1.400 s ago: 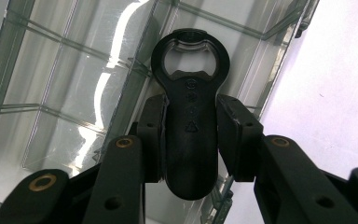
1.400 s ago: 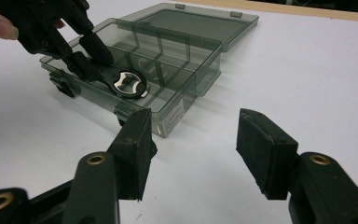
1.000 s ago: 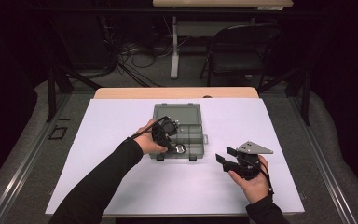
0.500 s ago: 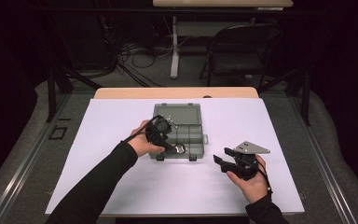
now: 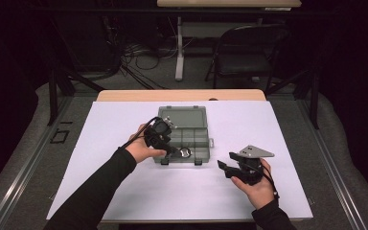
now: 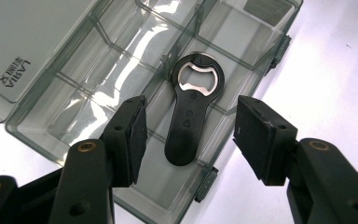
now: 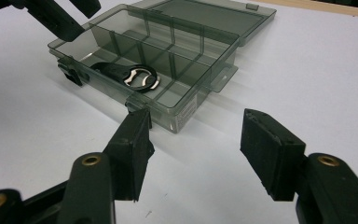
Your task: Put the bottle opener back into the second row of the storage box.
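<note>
The black bottle opener with a steel head point(image 6: 193, 109) lies in the front compartment row of the open smoky-grey clear plastic organiser box point(image 5: 194, 139) on the white table point(image 5: 124, 191). Above it, the left tongs point(image 6: 189, 133) have just been opening and hold nothing. At four o'clock from the box, the right tongs point(image 5: 224, 166) stand open and empty, hand partly hiding them.

Smoky translucent glossy plastic for the organizer box point(image 6: 98, 70); matt black plastic with a shiny metal mouth on the bottle opener point(image 6: 191, 112); matt white table cover point(image 7: 307, 70).
</note>
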A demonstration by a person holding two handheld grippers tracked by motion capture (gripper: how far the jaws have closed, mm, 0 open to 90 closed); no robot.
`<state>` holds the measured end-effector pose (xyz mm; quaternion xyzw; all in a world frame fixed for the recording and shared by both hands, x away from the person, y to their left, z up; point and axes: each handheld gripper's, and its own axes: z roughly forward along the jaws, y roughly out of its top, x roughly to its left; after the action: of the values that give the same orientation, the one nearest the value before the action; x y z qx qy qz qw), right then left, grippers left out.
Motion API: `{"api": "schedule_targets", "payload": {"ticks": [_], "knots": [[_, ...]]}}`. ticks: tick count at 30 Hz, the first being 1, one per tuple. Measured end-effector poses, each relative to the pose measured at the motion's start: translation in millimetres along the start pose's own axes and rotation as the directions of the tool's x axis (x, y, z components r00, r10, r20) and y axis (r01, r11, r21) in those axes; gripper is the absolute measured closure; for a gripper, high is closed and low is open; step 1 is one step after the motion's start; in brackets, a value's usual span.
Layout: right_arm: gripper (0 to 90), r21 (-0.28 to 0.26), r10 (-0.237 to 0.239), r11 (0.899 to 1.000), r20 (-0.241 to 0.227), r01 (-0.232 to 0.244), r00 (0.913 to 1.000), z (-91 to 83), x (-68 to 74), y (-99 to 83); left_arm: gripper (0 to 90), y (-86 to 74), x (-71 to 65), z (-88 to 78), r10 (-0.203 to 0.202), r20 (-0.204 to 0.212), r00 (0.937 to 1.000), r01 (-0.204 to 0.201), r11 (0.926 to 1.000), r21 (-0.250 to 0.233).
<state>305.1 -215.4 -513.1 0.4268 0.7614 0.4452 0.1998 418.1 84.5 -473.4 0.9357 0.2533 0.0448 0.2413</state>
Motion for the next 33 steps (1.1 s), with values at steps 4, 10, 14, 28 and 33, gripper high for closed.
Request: {"api": "schedule_targets", "payload": {"ticks": [4, 10, 14, 28, 33], "knots": [[40.5, -0.003, 0.001, 1.000, 0.003, -0.001, 1.0000, -1.1, 0.1, 1.2, 43.6, -3.4, -0.9, -6.1, -0.004, 0.004, 1.0000, 0.004, 0.9996, -0.027], [39.5, -0.008, 0.000, 1.000, 0.006, 0.000, 1.0000, -1.9, -0.8, 3.0, 45.9, -10.4, 0.7, -14.0, -0.019, 0.013, 0.9997, 0.020, 0.9979, -0.062], [39.1, -0.013, 0.004, 1.000, 0.004, -0.004, 1.0000, -3.0, -0.3, 5.3, 44.7, -13.9, 2.8, -20.7, -0.039, 0.019, 0.9990, 0.041, 0.9946, -0.096], [40.4, -0.011, -0.021, 1.000, 0.006, 0.021, 0.9998, -2.3, -0.3, 12.1, 43.8, -25.1, 7.3, -33.8, -0.099, -0.033, 0.9945, 0.093, 0.9818, -0.166], [40.4, 0.014, -0.055, 0.998, 0.007, 0.055, 0.9984, 1.4, -2.6, 24.5, 44.6, -30.8, 14.9, -33.6, -0.156, -0.042, 0.9868, 0.146, 0.9708, -0.191]]}}
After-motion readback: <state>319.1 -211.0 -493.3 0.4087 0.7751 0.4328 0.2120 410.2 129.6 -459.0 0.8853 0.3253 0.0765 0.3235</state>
